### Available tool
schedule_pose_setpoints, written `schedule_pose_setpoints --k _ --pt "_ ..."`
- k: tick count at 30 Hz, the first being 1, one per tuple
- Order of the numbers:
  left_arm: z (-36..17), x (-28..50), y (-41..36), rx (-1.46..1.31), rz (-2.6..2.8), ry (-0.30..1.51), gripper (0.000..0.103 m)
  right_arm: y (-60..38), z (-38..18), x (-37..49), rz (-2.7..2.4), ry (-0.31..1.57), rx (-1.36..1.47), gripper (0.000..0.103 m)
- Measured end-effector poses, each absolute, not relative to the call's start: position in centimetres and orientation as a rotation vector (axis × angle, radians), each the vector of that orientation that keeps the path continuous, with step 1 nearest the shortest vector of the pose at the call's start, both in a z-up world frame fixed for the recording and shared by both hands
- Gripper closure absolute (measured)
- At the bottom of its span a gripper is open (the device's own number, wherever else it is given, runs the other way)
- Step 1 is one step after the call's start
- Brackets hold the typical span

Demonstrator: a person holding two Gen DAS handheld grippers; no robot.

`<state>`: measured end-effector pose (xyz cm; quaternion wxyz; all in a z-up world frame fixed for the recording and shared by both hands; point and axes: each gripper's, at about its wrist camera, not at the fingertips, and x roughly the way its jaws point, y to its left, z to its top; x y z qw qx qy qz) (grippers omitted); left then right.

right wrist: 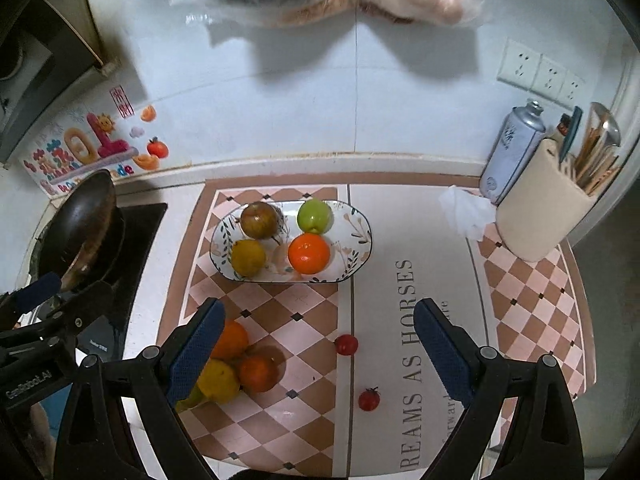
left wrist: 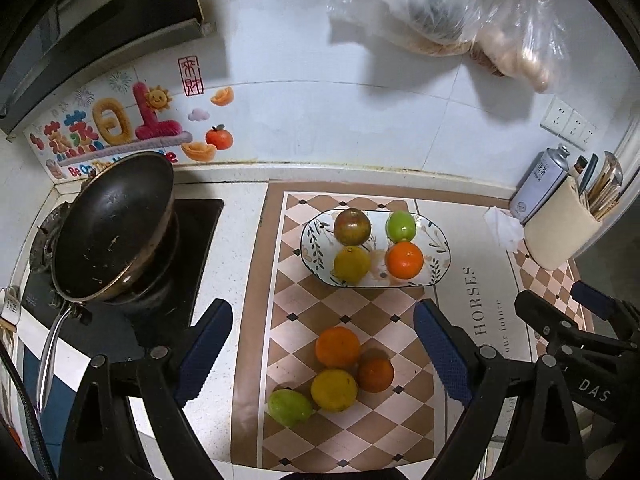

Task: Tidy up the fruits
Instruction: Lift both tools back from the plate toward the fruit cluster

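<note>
An oval patterned plate (left wrist: 438,246) (right wrist: 358,236) on the checked mat holds a brown apple (left wrist: 352,227), a green fruit (left wrist: 401,226), a yellow fruit (left wrist: 352,264) and an orange (left wrist: 405,260). Nearer, loose on the mat, lie an orange (left wrist: 338,347), a darker orange (left wrist: 375,369), a yellow fruit (left wrist: 334,390) and a green fruit (left wrist: 289,407). Two cherry tomatoes (right wrist: 346,345) (right wrist: 369,399) lie to their right. My left gripper (left wrist: 323,354) is open above the loose fruits. My right gripper (right wrist: 318,350) is open and empty above the tomatoes.
A black wok (left wrist: 114,224) sits on the stove at the left. A cream utensil holder (right wrist: 538,208), a spray can (right wrist: 512,148) and crumpled tissue (right wrist: 466,210) stand at the back right. Plastic bags (left wrist: 460,8) hang on the wall.
</note>
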<state>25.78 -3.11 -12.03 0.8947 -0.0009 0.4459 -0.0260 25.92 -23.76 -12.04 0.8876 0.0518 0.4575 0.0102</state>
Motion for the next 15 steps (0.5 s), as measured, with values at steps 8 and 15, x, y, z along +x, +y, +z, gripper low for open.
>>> schedule_pose_setpoints --k 8,15 --pt "-11.6 24.9 -2.3 -0.013 -0.025 0.900 0.010 -23.4 -11.6 24.7 0.040 0.936 0.150 0.006" --pt "-14.4 26.3 -0.4 0.007 0.053 0.977 0.002 -22.3 -16.6 26.5 0.138 1.078 0.218 0.006"
